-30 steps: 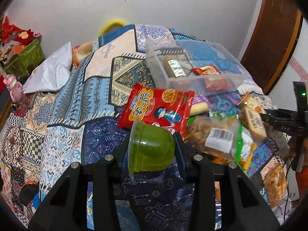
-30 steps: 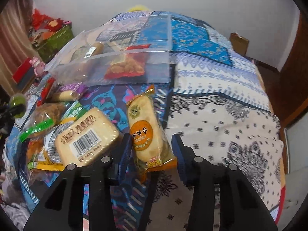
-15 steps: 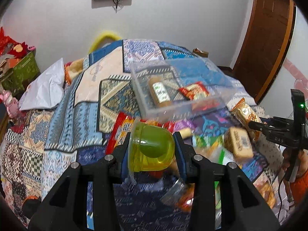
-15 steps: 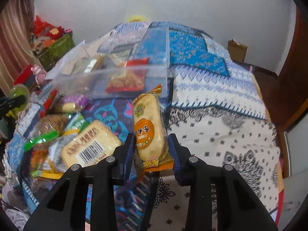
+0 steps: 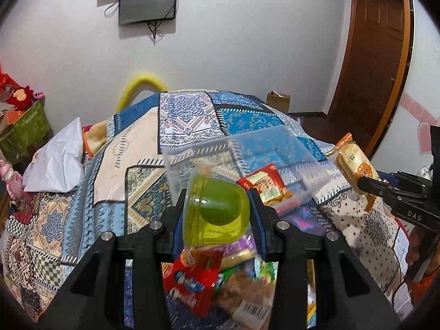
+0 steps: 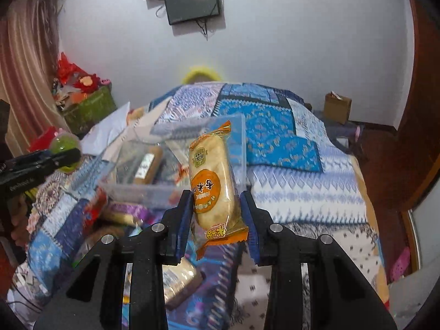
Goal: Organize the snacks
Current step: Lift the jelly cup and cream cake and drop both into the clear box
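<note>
My left gripper (image 5: 217, 209) is shut on a green jelly cup (image 5: 217, 214) and holds it in the air in front of a clear plastic box (image 5: 247, 151) on the bed. The box holds a red snack packet (image 5: 264, 185) and a brown bar (image 6: 147, 165). My right gripper (image 6: 216, 211) is shut on an orange rice cracker packet (image 6: 213, 184), raised before the same box (image 6: 236, 137). The cracker packet also shows at the right in the left wrist view (image 5: 354, 165). The jelly cup also shows at the left in the right wrist view (image 6: 64, 145).
Several loose snacks lie on the patchwork quilt (image 5: 137, 148) near the box: a red packet (image 5: 189, 277), a purple-wrapped roll (image 6: 121, 211) and a barcoded pastry (image 6: 178, 275). A white pillow (image 5: 57, 162) and a green crate (image 5: 22, 134) are at the left. A cardboard box (image 6: 337, 107) stands by the wall.
Both grippers have lifted their snacks off the bed and risen. The box now sits lower and closer in both views. The grips have held.
</note>
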